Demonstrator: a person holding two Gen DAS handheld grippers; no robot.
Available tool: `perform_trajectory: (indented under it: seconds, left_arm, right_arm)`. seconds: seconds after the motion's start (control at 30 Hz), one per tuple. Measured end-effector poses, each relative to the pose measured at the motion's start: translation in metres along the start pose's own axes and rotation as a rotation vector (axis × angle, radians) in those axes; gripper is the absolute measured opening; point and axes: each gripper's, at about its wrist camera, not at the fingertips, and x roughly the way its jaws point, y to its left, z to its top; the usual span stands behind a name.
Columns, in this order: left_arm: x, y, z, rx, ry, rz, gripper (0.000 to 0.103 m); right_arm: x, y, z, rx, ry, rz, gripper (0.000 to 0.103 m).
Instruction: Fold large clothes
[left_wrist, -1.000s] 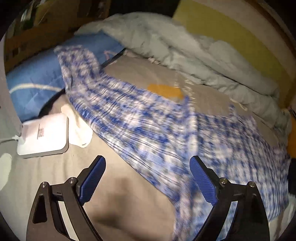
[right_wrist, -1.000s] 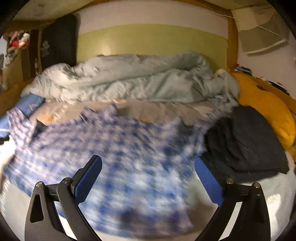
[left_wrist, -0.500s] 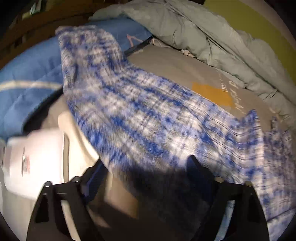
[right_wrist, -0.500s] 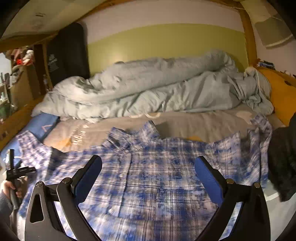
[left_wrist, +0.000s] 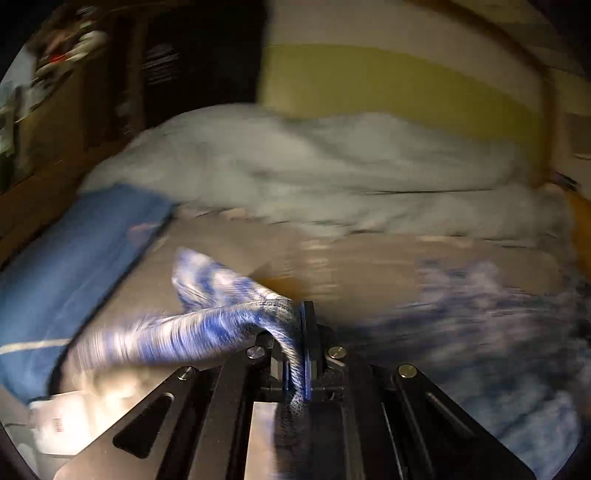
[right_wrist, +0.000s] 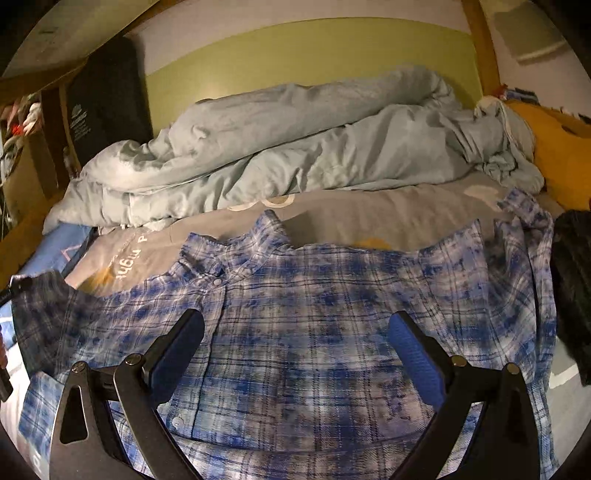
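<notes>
The blurred left wrist view alone shows the left gripper (left_wrist: 300, 343) clamped on a sleeve of the blue plaid shirt (right_wrist: 314, 332), while the right view shows that shirt spread on the bed (right_wrist: 388, 218) beneath the right gripper's (right_wrist: 295, 345) wide, empty jaws.

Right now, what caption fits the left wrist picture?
Left gripper shut on blue-and-white plaid cotton shirt, lifting its sleeve.

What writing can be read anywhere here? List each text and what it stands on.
Grey bedsheet: pale lettering running sideways, only partly legible, not surely readable.
Black panel by the wall: a pale logo and lines, too small to read.
White device: a small mark, too blurred.
Plaid shirt: no text.
</notes>
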Motion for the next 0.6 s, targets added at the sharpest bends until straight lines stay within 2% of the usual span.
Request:
perform_trajectory:
  seconds: [0.1, 0.17, 0.23, 0.33, 0.4, 0.43, 0.5, 0.57, 0.6]
  left_arm:
    - [0.001, -0.065, 0.003, 0.030, 0.030, -0.107, 0.006]
    - [0.010, -0.099, -0.008, 0.051, 0.068, -0.148, 0.006]
    - [0.026, -0.124, -0.027, 0.087, 0.112, -0.151, 0.006]
    - [0.045, -0.137, -0.055, 0.094, 0.180, -0.160, 0.009]
    - [0.055, -0.134, -0.072, 0.077, 0.246, -0.191, 0.028]
    - [0.056, -0.131, -0.077, 0.066, 0.252, -0.198, 0.034]
    - [0.044, -0.126, -0.085, 0.045, 0.217, -0.192, 0.067]
    - [0.026, -0.117, -0.079, 0.027, 0.158, -0.163, 0.080]
    - [0.015, -0.111, -0.074, 0.029, 0.128, -0.154, 0.080]
  right_arm:
    - [0.001, -0.008, -0.001, 0.034, 0.015, 0.005, 0.099]
    - [-0.002, -0.011, -0.002, 0.049, 0.015, 0.012, 0.099]
    - [-0.004, -0.012, -0.002, 0.049, 0.012, 0.015, 0.099]
    - [-0.007, -0.011, -0.001, 0.036, 0.005, 0.013, 0.099]
    - [-0.007, -0.009, -0.001, 0.031, 0.007, 0.017, 0.099]
    - [-0.006, -0.009, -0.001, 0.028, 0.011, 0.019, 0.099]
    - [-0.005, -0.006, -0.002, 0.020, 0.018, 0.015, 0.099]
    - [-0.004, -0.004, -0.003, 0.013, 0.018, 0.009, 0.099]
    - [-0.004, -0.004, -0.004, 0.010, 0.018, 0.007, 0.099]
